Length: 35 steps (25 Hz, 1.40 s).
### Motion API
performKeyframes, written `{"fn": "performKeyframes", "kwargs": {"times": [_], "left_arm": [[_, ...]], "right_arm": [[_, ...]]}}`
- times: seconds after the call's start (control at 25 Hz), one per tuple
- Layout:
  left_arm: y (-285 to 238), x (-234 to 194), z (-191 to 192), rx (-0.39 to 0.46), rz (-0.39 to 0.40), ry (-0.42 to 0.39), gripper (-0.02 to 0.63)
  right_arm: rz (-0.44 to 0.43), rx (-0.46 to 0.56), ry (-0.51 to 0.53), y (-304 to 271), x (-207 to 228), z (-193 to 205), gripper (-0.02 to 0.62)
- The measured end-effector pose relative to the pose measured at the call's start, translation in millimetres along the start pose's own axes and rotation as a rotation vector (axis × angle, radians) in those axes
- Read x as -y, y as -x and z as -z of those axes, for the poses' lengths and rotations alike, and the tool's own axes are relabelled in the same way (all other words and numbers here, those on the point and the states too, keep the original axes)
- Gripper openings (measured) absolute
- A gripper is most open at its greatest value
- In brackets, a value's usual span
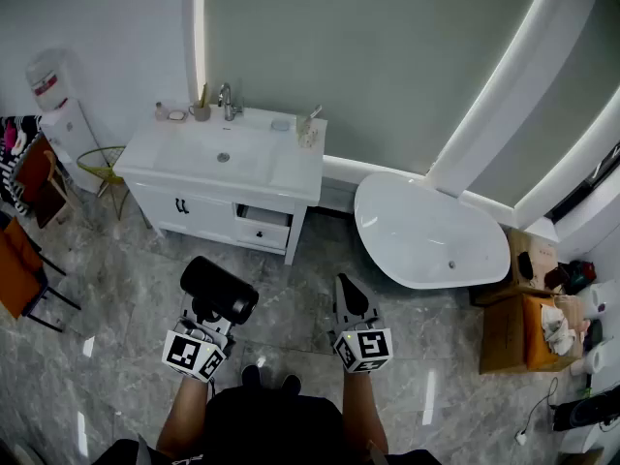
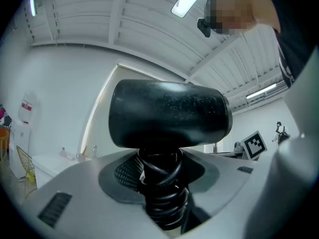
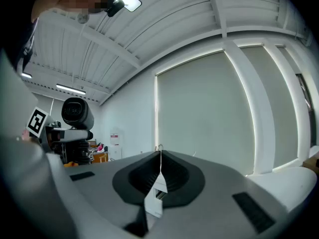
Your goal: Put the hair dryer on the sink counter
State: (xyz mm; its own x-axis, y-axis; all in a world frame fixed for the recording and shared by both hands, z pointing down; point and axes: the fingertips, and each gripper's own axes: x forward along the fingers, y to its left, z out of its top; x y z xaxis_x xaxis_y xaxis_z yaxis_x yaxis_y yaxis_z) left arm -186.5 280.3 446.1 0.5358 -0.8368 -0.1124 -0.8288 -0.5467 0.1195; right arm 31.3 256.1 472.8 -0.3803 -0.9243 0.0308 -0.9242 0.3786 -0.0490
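Note:
A black hair dryer [image 1: 219,290] is held upright in my left gripper [image 1: 212,310], low in the head view over the grey tiled floor. In the left gripper view its barrel [image 2: 169,113] lies crosswise above the jaws. The handle with the cord wound round it [image 2: 162,183] is clamped between them. My right gripper [image 1: 349,291] hangs beside it, shut and empty; in its own view the jaws meet at a thin seam [image 3: 159,158], and the hair dryer [image 3: 77,114] shows at far left. The white sink counter [image 1: 291,168] stands ahead against the wall, well apart from both grippers.
On the counter are a faucet [image 1: 228,101], a cup [image 1: 201,110] and small items near the back edge. A white bathtub [image 1: 426,235] lies to the right, cardboard boxes [image 1: 528,323] beyond it. A water dispenser [image 1: 56,114], a yellow wire stool [image 1: 103,168] and chairs [image 1: 21,255] stand at left.

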Motion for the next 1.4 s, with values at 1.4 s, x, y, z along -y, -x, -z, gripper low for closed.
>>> {"fn": "performKeyframes", "kwargs": {"times": [1.4], "left_arm": [[6,33,9,-0.016,0.004,-0.002,0.213]], "right_arm": [[-0.022,0.037,0.079,37,4,-8,0.031]]}}
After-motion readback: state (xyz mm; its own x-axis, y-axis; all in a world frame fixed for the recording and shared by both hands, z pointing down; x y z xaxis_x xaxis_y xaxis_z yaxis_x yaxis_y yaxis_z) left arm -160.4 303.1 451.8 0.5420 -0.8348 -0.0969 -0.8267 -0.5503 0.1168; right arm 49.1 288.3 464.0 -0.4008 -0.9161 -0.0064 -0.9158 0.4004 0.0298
